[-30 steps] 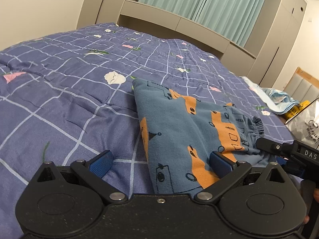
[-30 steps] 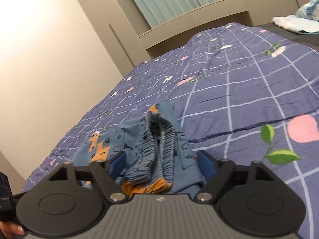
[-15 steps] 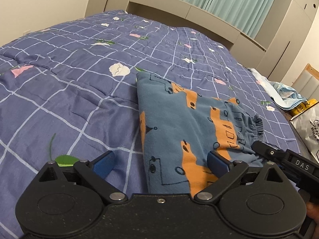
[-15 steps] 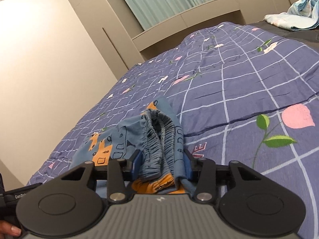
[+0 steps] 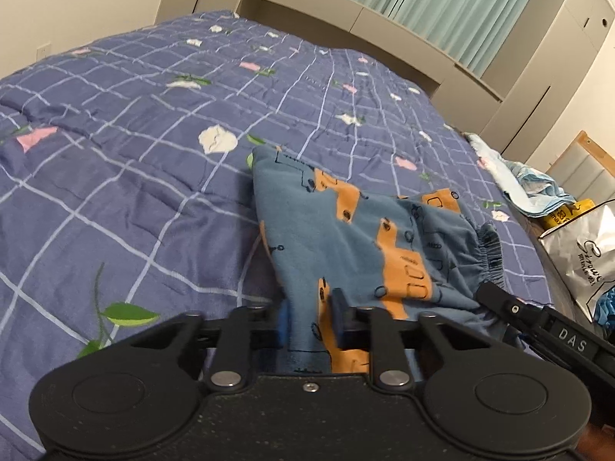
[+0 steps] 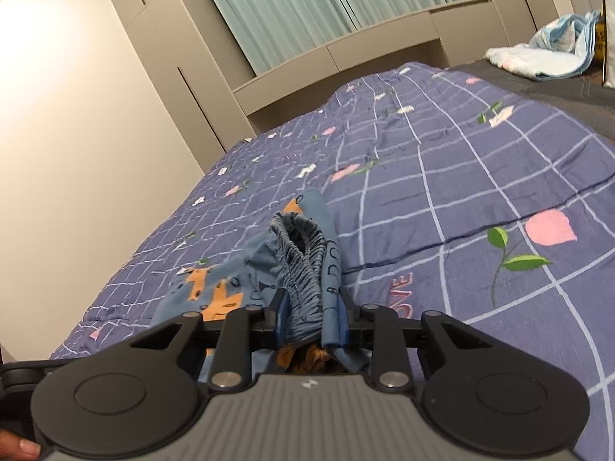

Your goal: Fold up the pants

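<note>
The blue pants (image 5: 361, 238) with orange prints lie on the purple checked bedspread (image 5: 115, 176). My left gripper (image 5: 307, 317) is shut on the near edge of the pants and lifts it a little. My right gripper (image 6: 311, 317) is shut on the gathered elastic waistband (image 6: 303, 261) of the pants (image 6: 215, 288). The right gripper's body (image 5: 546, 326) shows at the lower right of the left wrist view. The bedspread also shows in the right wrist view (image 6: 461, 192).
A light blue cloth heap (image 5: 530, 180) and a silver bag (image 5: 584, 253) lie off the bed's right side. The cloth heap also shows in the right wrist view (image 6: 546, 53). A headboard shelf (image 5: 346, 19) with curtains stands behind. A wall runs along the far side (image 6: 77, 115).
Both grippers have closed on the pants: the right on the waistband first, then the left on the near edge. The cloth now rises between the hands.
</note>
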Demonstrator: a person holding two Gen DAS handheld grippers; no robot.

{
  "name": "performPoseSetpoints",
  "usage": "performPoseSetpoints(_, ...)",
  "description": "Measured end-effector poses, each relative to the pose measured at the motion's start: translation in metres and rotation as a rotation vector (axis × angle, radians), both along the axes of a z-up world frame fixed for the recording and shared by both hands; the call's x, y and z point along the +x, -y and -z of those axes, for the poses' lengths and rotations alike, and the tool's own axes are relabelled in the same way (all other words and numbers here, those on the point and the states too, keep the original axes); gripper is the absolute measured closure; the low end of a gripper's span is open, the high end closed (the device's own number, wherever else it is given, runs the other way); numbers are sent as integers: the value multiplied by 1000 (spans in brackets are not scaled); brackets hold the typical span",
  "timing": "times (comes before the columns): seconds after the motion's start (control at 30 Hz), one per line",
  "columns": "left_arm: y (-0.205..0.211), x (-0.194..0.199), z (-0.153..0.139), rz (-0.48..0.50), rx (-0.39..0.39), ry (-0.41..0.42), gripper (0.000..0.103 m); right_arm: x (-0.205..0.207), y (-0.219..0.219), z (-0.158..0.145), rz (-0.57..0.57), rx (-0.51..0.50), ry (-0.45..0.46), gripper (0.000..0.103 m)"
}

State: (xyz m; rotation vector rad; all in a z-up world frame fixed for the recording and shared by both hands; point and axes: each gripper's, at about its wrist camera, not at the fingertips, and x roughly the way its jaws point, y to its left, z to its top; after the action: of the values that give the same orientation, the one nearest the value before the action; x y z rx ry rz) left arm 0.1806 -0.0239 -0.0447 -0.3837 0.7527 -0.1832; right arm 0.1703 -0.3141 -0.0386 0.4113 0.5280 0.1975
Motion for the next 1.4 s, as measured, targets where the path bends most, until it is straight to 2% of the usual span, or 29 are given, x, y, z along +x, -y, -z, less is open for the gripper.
performPoseSetpoints(0.17,1,-9,-13,12,7,23,91,-19,-9,-15,-2,-15,18,76)
performPoseSetpoints(0.4,3,-17,-26,69,44,46,94,-39,-12,-30,-1,-19,28,76)
performPoseSetpoints(0.57,-7,-10,-38,104,41,58,95,-46,-28,-50,-27,-51,64,76)
performPoseSetpoints(0.83,-29,9,-71,113,95,124,97,-25,-67,-79,-99,-109,112,76)
performPoseSetpoints(1.0,-61,20,-86,50,112,175,97,0,-98,-90,-147,-130,146,76)
performPoseSetpoints(1.17,-90,33,-84,-19,123,188,97,30,-133,-87,-199,-156,162,76)
performPoseSetpoints(1.4,-114,46,-51,-53,114,139,97,54,-160,-57,-220,-176,105,76)
